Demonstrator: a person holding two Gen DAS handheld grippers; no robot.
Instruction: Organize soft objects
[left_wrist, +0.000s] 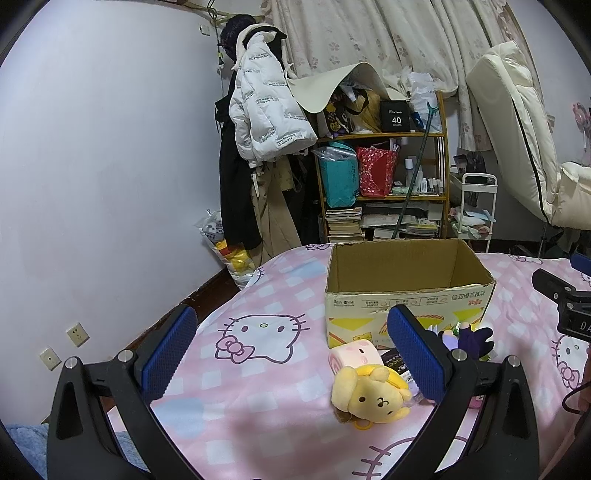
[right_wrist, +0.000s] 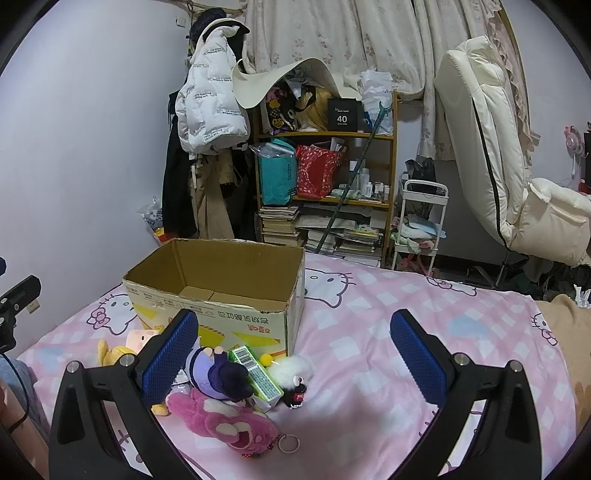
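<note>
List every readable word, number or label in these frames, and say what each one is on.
"40": black box on the top shelf; the small line under it is too small to read.
White jacket: repeated print, too blurred to read.
Cardboard box: upside-down print, unreadable.
Green carton: barcode only.
"DA": left gripper body, cut off at the frame edge.

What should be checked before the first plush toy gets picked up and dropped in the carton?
1. Cardboard box open at the top: ok.
2. Box interior free of items: ok as far as the right wrist view shows; the near corners are hidden.
3. Left gripper open and holding nothing: ok.
4. Right gripper open and holding nothing: ok.
5. Yellow plush free to grasp: ok, it lies apart at the edge of the pile.
6. Pile all soft: not ok, a green carton lies among the toys, under the purple plush.
</note>
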